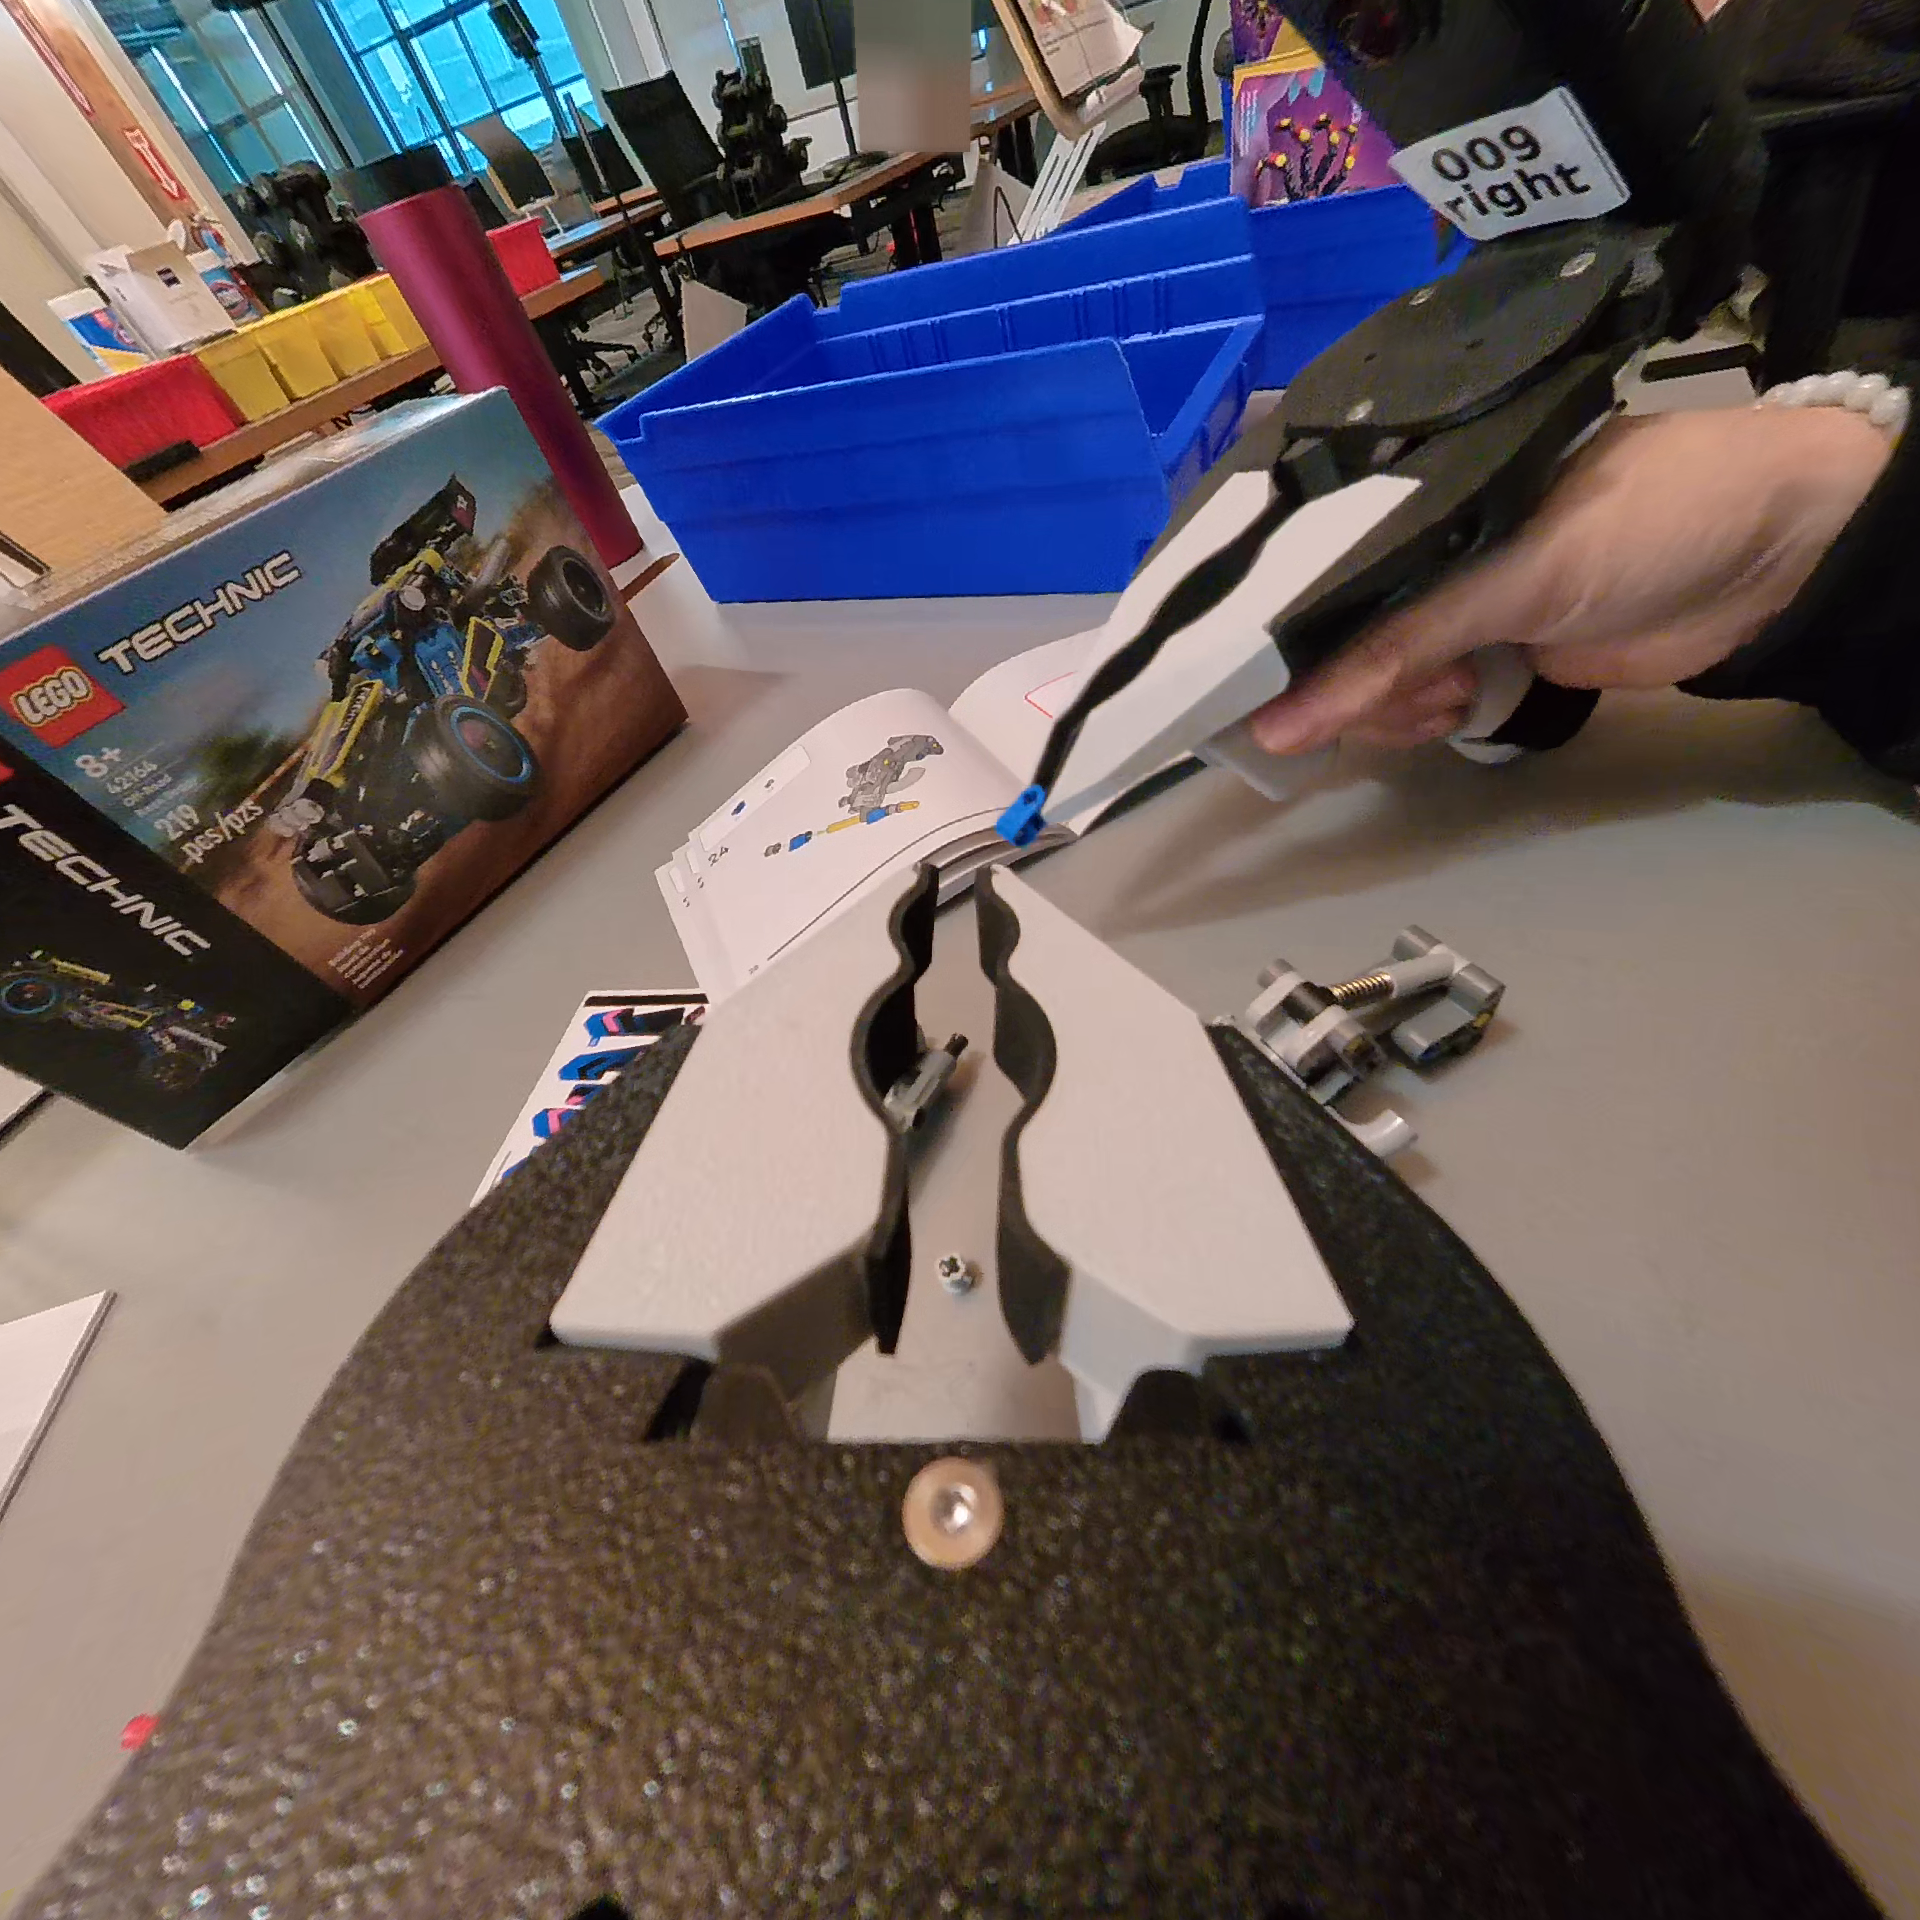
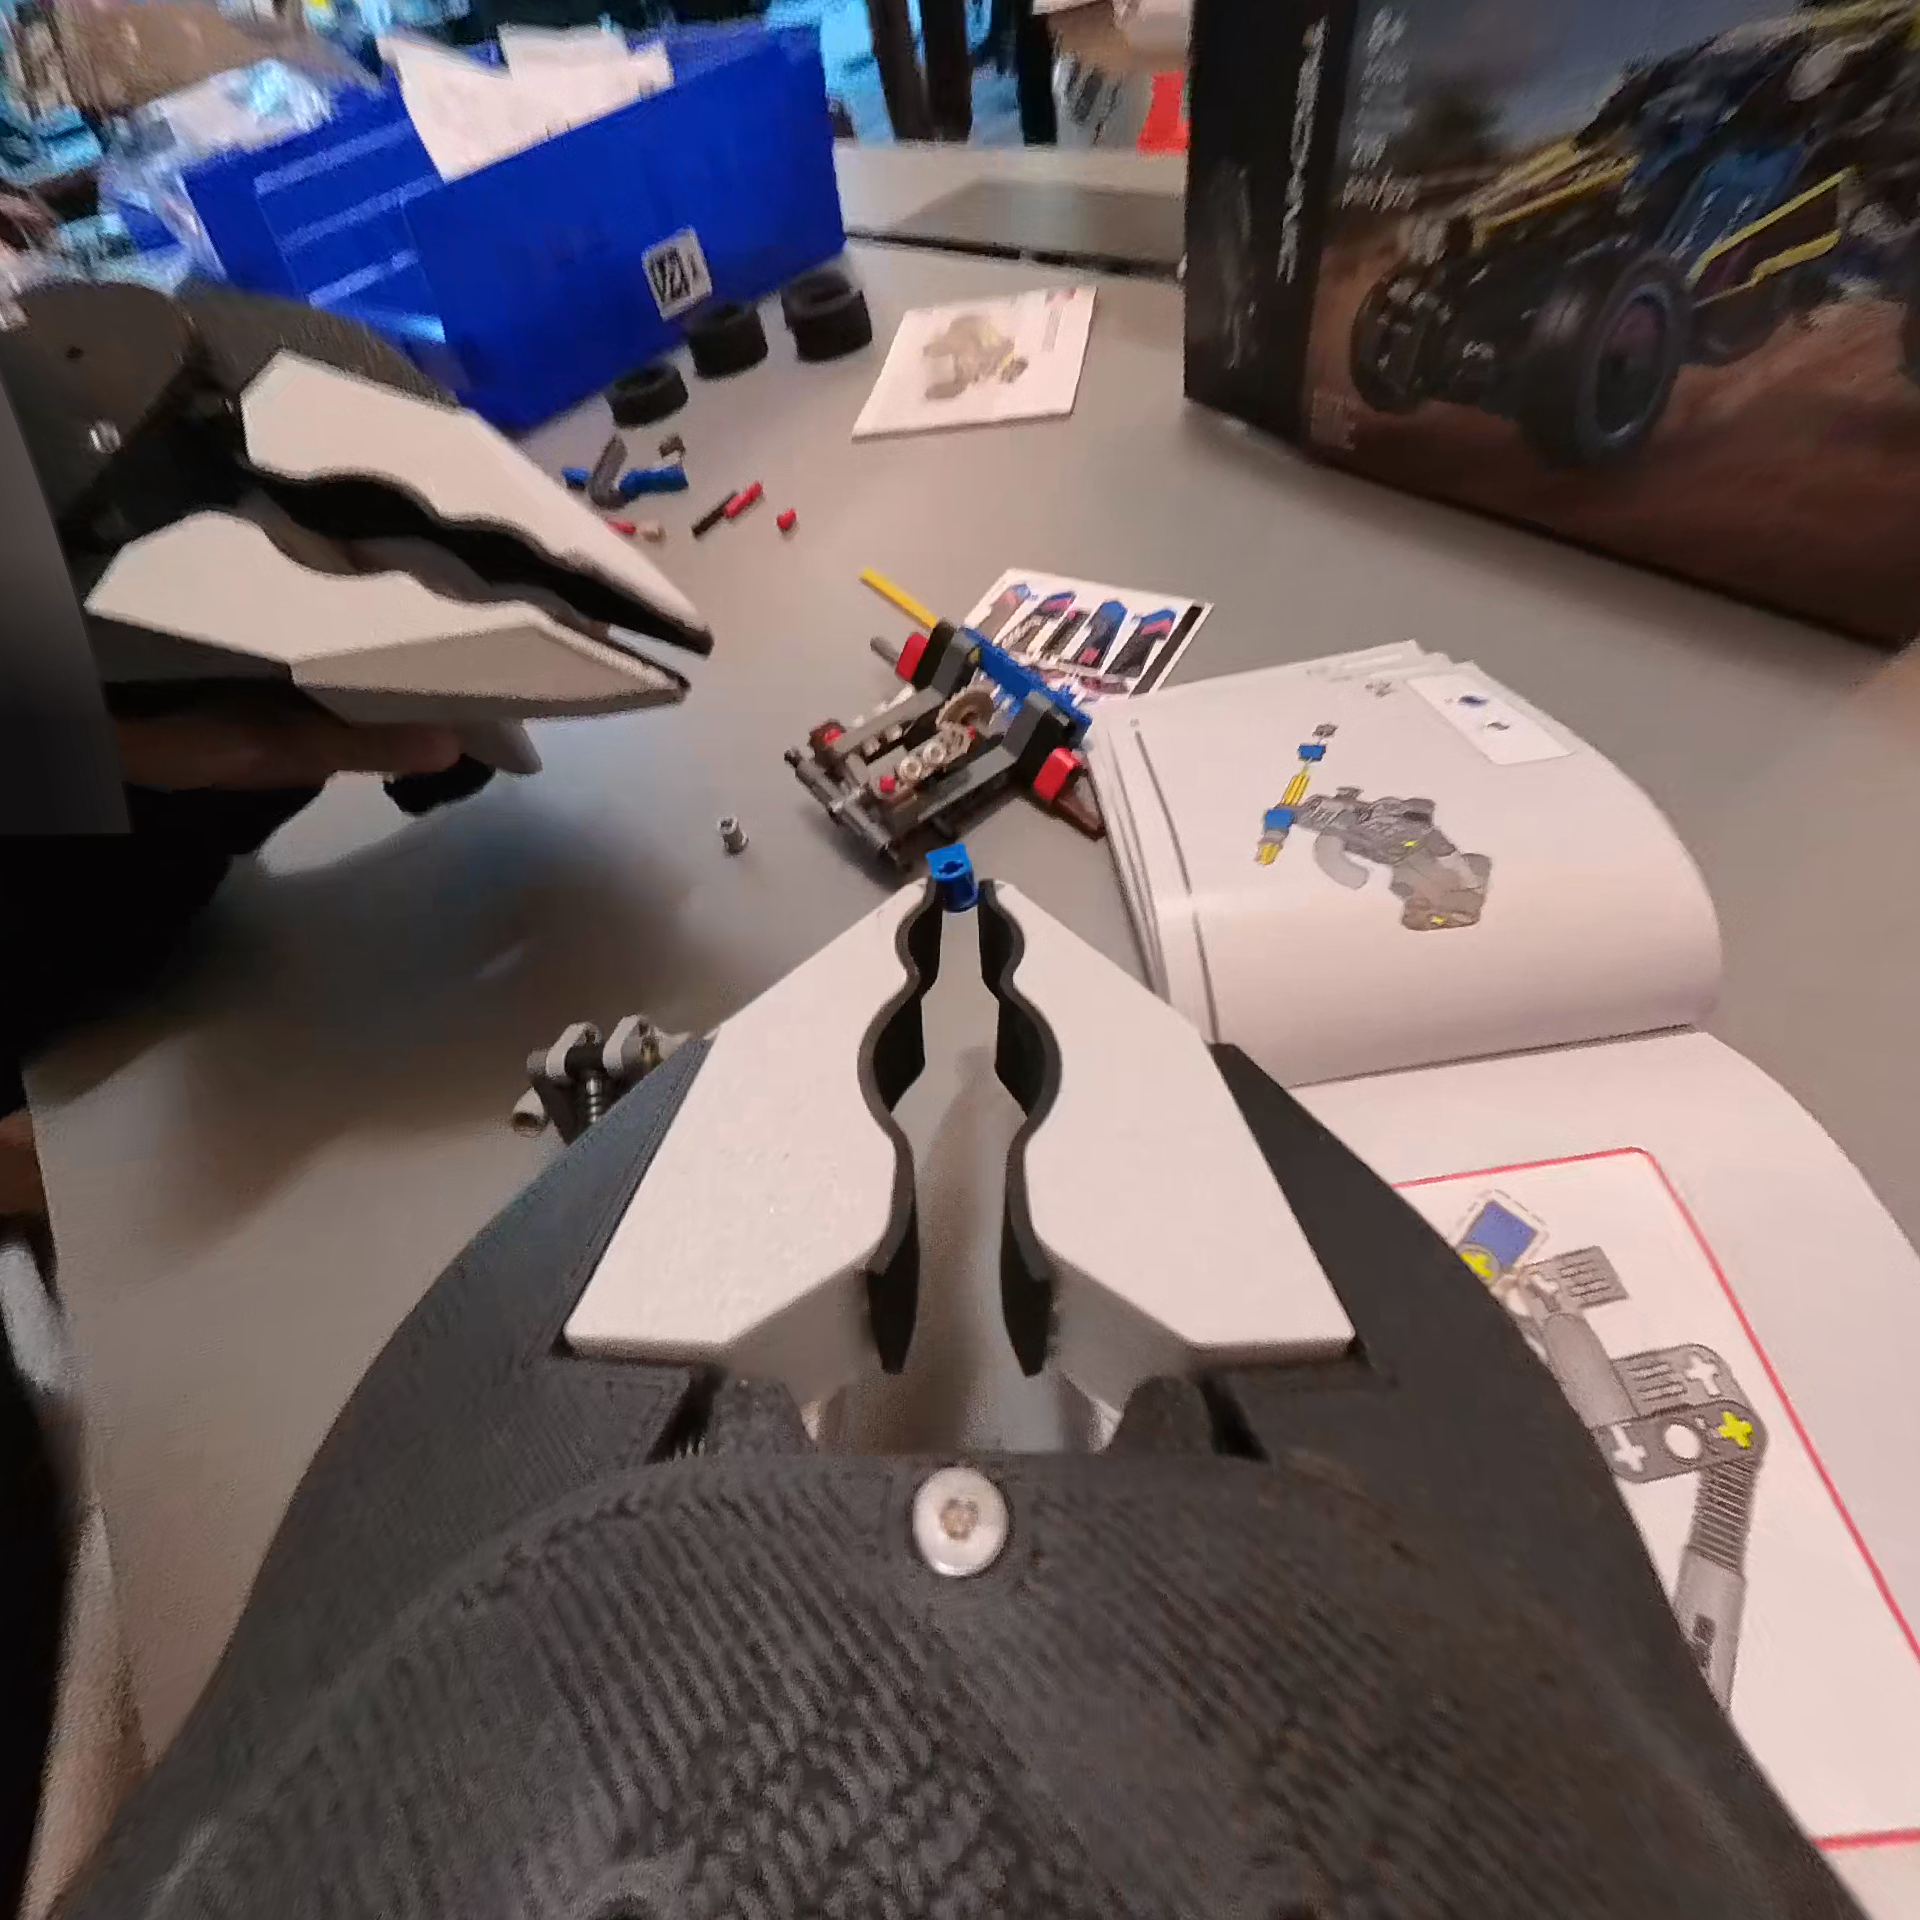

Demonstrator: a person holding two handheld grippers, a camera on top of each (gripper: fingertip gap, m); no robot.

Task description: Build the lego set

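My right gripper [image 2: 954, 902] is shut on a small blue connector [image 2: 949, 864] held at its fingertips, above the open instruction booklet [image 2: 1403, 831]. In the left wrist view the right gripper [image 1: 1042, 800] holds the blue connector [image 1: 1021, 812] just beyond my left gripper [image 1: 956, 883]. The left jaws stand a narrow gap apart with nothing between the tips. A small grey piece with a black pin [image 1: 925, 1081] and a tiny grey bush [image 1: 951, 1270] show through that gap. The left gripper [image 2: 694, 662] hovers left of the partly built chassis [image 2: 935, 738]. A grey spring assembly [image 1: 1371, 1003] lies to the right.
The set's box [image 1: 312, 727] stands at the left. Blue bins [image 1: 935, 447] stand at the back of the grey table. A sticker sheet [image 2: 1091, 623], black tyres [image 2: 727, 338], a leaflet [image 2: 977, 358] and loose small pieces [image 2: 665, 488] lie around.
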